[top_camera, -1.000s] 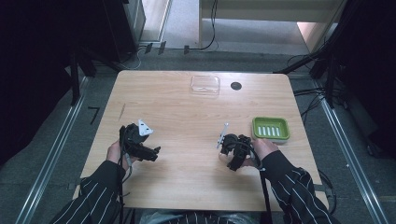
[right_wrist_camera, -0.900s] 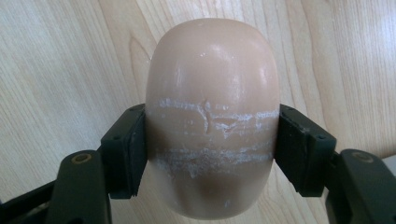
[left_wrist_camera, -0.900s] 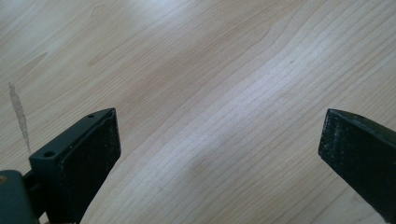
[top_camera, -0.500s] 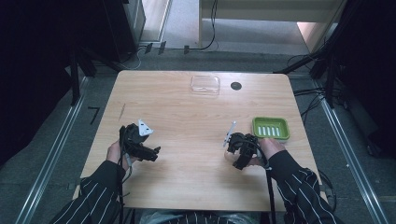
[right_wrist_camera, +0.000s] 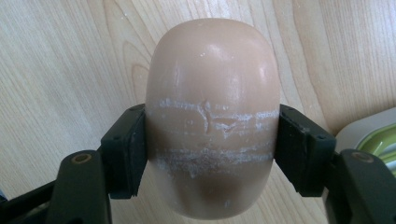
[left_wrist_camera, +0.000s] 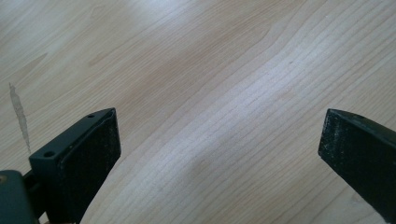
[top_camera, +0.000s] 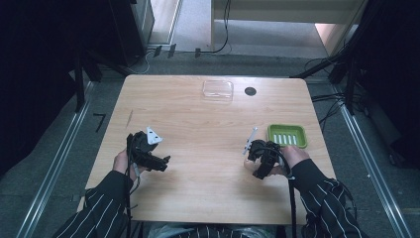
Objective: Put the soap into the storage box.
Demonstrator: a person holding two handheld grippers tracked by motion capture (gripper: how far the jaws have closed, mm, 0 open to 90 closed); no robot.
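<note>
Soap bar (right_wrist_camera: 212, 116): tan, rounded, whitish scuff bands across the middle. Clamped between the right gripper (right_wrist_camera: 212, 154) fingers (right_wrist_camera: 126, 149), one pad on each side, bare wood behind it. Bar itself is too small to make out in the high view.

Right gripper (top_camera: 265, 157) sits at the bench's right side, near the front half, held in the person's right hand (top_camera: 292, 156). White strip sticks up from its far-left side. Striped sleeve (top_camera: 322, 198) runs off the bottom edge, and a cable trails back along the forearm.

Green soap dish (top_camera: 287, 135): just beyond and to the right of the right gripper, close to the bench's right edge. Ribbed inside, looks empty. Its corner (right_wrist_camera: 373, 135) shows at the right edge of the right gripper view, just beside the right finger; touching or not, can't tell.

Clear plastic lid or tray (top_camera: 218, 89): far edge of the bench, about centre. Small dark round spot (top_camera: 250, 91) just right of it.

Left gripper (top_camera: 148, 151): left side of the bench, well apart from the right one, held in the left hand (top_camera: 121, 161), grey three-cornered plate on top. Fingers (left_wrist_camera: 88, 158) are spread wide with nothing between, only bare wood grain of the bench (left_wrist_camera: 210, 84).

Bench (top_camera: 198, 129): light wood, rounded corners. Thin pale scratch (top_camera: 130, 118) toward its left side.
</note>
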